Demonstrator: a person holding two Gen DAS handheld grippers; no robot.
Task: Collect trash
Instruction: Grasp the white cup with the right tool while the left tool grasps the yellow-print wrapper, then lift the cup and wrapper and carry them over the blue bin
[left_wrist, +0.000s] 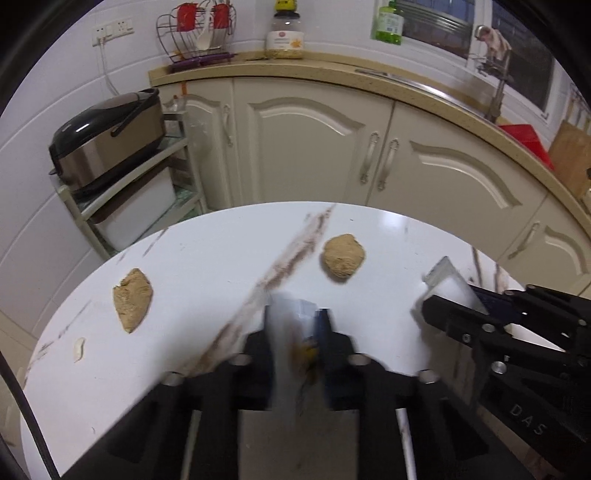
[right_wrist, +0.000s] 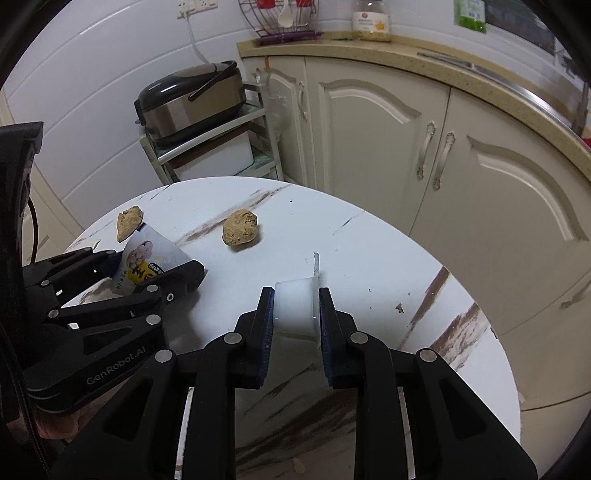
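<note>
Right wrist view: right gripper (right_wrist: 296, 308) clamps a plastic cup (right_wrist: 295, 306), left gripper (right_wrist: 155, 275) pinches a wrapper (right_wrist: 147, 254) near the tabletop's (right_wrist: 369, 240) left edge, both seemingly bin-bound.

The round table (right_wrist: 369, 236) showed a glossy white top, smooth, streaked with brown marble-like veins. Two tan lumps (left_wrist: 344, 257) (left_wrist: 132, 298) looked rough, crumpled and matt, like wadded paper. The snack wrapper (right_wrist: 149, 260) had a slick printed film finish, shiny in the light. The small cup (right_wrist: 295, 308) looked like translucent milky plastic, smooth-walled. Both grippers, the left gripper (left_wrist: 295, 332) and the right gripper (right_wrist: 296, 317), were matt black plastic with bright metal pins at the joints and dark blue ribbed pads. The rice cooker (right_wrist: 192, 99) had brushed metal sides under a glossy black lid. The cabinet doors (left_wrist: 314, 147) were satin cream, their handles (left_wrist: 376, 158) silvery metal; the countertop (left_wrist: 332, 70) looked like speckled stone.
</note>
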